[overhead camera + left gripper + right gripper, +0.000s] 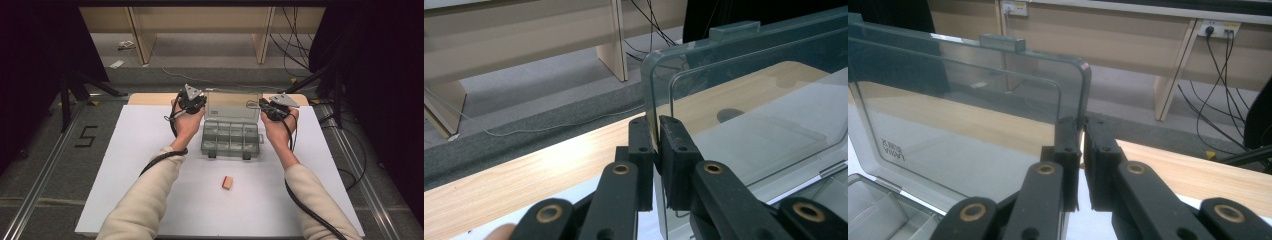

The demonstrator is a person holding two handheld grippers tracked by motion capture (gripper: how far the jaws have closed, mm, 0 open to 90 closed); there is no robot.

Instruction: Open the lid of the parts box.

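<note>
While your two hands stay at the far part of the tabletop (150, 200), your left tool (657, 132) is clamped on the left edge of the clear lid (744, 115) of the compartment box (230, 139), and your right tool (1082, 131) is clamped on the lid's right edge. That lid stands upright, hinged at the far side of the box, which sits mid-tabletop between your hands. Near you, well apart from the box, lies a small tan block (227, 183).
</note>
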